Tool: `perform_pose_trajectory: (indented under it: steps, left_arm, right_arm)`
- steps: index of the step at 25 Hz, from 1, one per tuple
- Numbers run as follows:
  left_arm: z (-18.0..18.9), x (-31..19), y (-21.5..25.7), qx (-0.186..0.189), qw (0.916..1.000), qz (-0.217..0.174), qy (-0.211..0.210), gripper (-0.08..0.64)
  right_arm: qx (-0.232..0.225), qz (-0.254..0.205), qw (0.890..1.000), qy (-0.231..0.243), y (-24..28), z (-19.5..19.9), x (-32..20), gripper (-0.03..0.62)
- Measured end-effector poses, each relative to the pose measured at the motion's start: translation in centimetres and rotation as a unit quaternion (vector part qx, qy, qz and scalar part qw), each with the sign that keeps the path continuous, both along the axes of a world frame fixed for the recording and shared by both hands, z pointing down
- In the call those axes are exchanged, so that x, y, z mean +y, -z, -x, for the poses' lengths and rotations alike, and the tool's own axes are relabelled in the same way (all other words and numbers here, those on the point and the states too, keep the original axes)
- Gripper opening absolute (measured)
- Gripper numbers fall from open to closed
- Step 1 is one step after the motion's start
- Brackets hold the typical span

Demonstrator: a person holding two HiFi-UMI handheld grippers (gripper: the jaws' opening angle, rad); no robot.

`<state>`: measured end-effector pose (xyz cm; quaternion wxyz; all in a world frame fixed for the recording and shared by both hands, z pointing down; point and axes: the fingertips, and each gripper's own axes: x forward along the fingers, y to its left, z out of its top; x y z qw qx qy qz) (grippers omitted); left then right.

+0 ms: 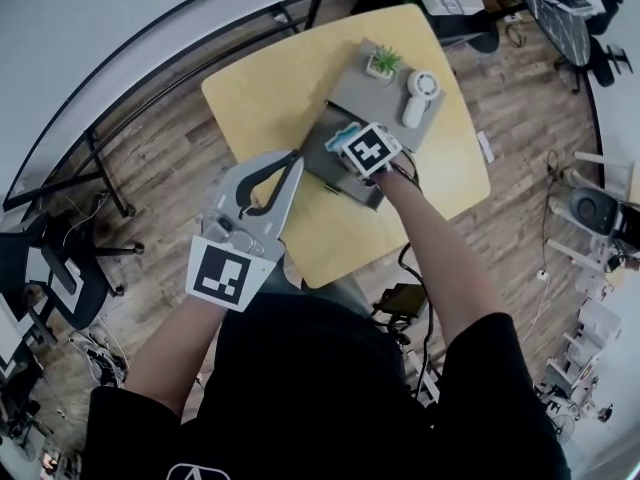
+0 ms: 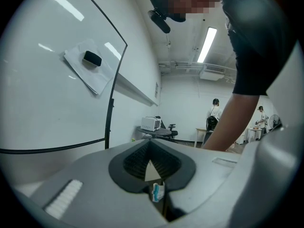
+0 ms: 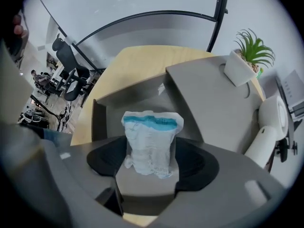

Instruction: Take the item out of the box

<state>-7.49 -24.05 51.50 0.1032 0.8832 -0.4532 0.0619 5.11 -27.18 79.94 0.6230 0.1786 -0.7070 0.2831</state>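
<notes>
A folded white pad with a blue band (image 3: 152,141) stands upright between the black pads of my right gripper (image 3: 151,161), which is shut on its sides. In the head view it shows as a blue-white edge (image 1: 345,128) at the right gripper (image 1: 347,140), over the open grey box (image 1: 325,158). Behind the pad lies the box's inside, dark and walled (image 3: 100,122), with its lid (image 3: 209,94) laid back to the right. My left gripper (image 1: 295,160) hangs shut in front of the table's near edge, away from the box, and holds nothing. In the left gripper view its jaws (image 2: 151,167) point at a whiteboard and the room.
The box sits on a yellow wooden table (image 1: 265,88). On the lid stand a small potted plant (image 1: 383,63) (image 3: 247,56) and a white handheld device (image 1: 418,96) (image 3: 268,127). Office chairs (image 1: 40,258) and a black rail stand left of the table; cables lie on the floor.
</notes>
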Motion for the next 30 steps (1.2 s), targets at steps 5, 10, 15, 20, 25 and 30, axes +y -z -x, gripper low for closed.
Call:
perform_pose_trajectory:
  steps: [5, 10, 15, 20, 25, 30]
  left_arm:
    - [0.3, 0.4, -0.2, 0.0, 1.0, -0.005, 0.001, 0.0]
    - [0.5, 0.9, -0.4, 0.003, 1.0, -0.002, 0.004, 0.0]
    - [0.5, 0.9, -0.1, 0.004, 1.0, -0.003, 0.003, 0.0]
    - [0.7, 1.2, 0.0, 0.003, 1.0, -0.003, 0.004, 0.0]
    - [0.3, 1.1, 0.8, 0.011, 0.9999, -0.009, 0.005, 0.0]
    - [-0.6, 0.4, 2.7, 0.022, 0.9993, -0.028, 0.0, 0.0]
  right_arm:
    - [0.009, -0.04, 0.999, 0.006, -0.2, 0.5, -1.0, 0.268]
    - [0.027, -0.079, 0.996, 0.007, -0.3, 0.6, -1.4, 0.179]
    - [0.039, -0.089, 0.995, -0.002, -0.3, 0.6, -1.6, 0.127]
    - [0.038, -0.095, 0.995, -0.002, 0.6, 0.1, -1.6, 0.114]
    - [0.022, -0.104, 0.994, -0.02, 4.3, -0.9, -1.7, 0.114]
    - [-0.029, -0.151, 0.988, -0.032, 10.6, -0.9, -1.9, 0.114]
